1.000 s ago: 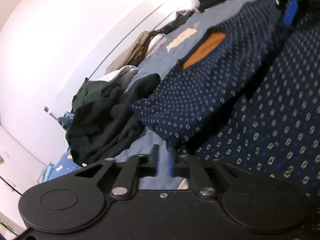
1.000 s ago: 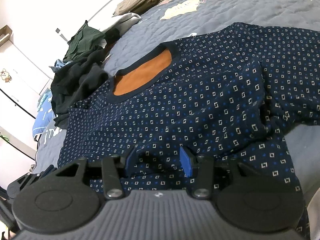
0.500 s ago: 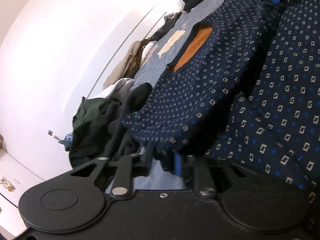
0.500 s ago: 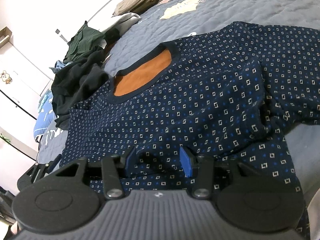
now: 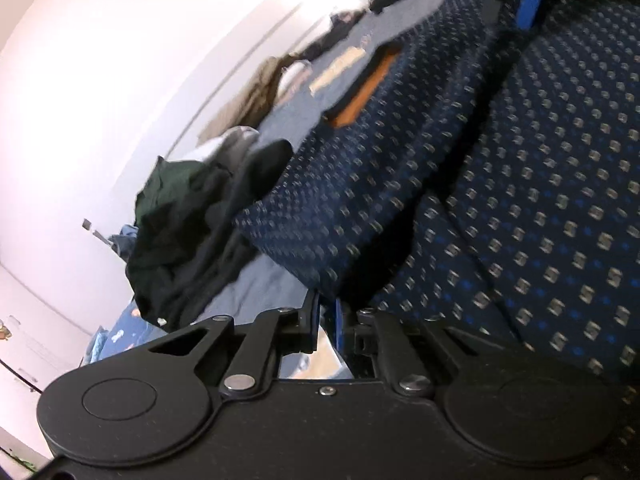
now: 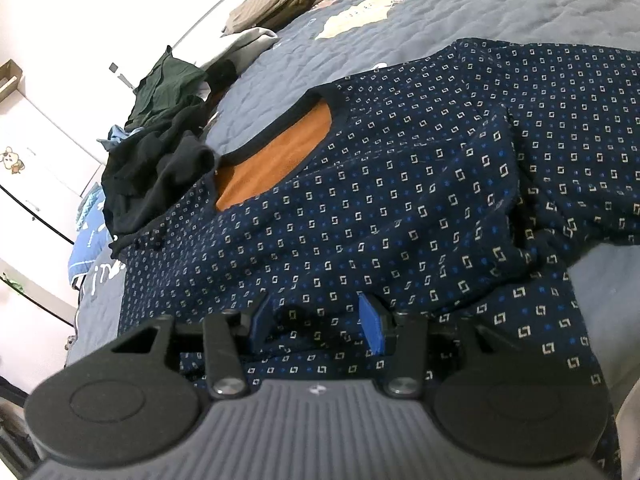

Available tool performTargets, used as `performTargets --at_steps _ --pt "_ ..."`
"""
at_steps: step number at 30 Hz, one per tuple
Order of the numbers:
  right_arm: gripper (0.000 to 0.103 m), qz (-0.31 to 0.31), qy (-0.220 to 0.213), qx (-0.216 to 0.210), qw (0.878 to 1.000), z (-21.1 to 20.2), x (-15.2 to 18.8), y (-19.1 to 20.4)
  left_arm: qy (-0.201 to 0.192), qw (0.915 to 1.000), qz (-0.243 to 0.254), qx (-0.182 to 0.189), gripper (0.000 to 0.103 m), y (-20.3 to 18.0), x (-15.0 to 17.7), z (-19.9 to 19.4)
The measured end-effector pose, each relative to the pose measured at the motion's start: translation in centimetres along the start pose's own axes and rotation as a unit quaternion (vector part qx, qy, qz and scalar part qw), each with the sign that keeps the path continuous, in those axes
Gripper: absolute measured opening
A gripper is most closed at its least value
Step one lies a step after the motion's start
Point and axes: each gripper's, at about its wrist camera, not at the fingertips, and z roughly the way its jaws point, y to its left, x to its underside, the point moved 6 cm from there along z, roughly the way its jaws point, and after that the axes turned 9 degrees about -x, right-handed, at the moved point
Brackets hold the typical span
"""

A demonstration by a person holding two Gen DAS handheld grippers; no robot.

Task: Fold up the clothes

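Note:
A navy sweater (image 6: 400, 200) with small square dots and an orange lining at the neck (image 6: 276, 160) lies spread on a grey quilted bed (image 6: 480, 0). My right gripper (image 6: 316, 322) rests low on the sweater near its hem. Its blue pads stand apart, with only a small bump of fabric between them. In the left wrist view the sweater (image 5: 520, 200) fills the right side. My left gripper (image 5: 327, 316) is shut on the sweater's left edge, which rises off the quilt. The right gripper's blue pad (image 5: 528, 0) shows far off at the top.
A heap of black clothes (image 6: 152, 176) lies just left of the sweater's shoulder, with a dark green garment (image 6: 168, 80) behind it. Tan and pale clothes (image 6: 280, 4) lie along the white wall at the bed's far edge. A blue printed cloth (image 6: 86, 236) hangs at the left.
The left gripper's jaws have come together on the sweater's left edge, and the hand has shifted with it, so the fabric lifts. The right gripper has not moved.

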Motion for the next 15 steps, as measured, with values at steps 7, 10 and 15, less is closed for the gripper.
performTargets --at_steps 7,10,15 --pt "0.047 0.011 0.003 -0.006 1.0 -0.1 -0.3 -0.2 0.016 0.9711 -0.211 0.111 0.034 7.2 -0.2 -0.8" --pt "0.047 0.014 0.004 -0.005 1.0 -0.2 -0.3 -0.2 0.018 0.9451 -0.302 0.123 0.049 10.7 -0.9 1.4" --pt "0.047 0.011 0.009 -0.003 1.0 -0.2 -0.5 -0.1 0.074 0.9079 -0.385 0.148 0.049 12.6 -2.4 9.0"
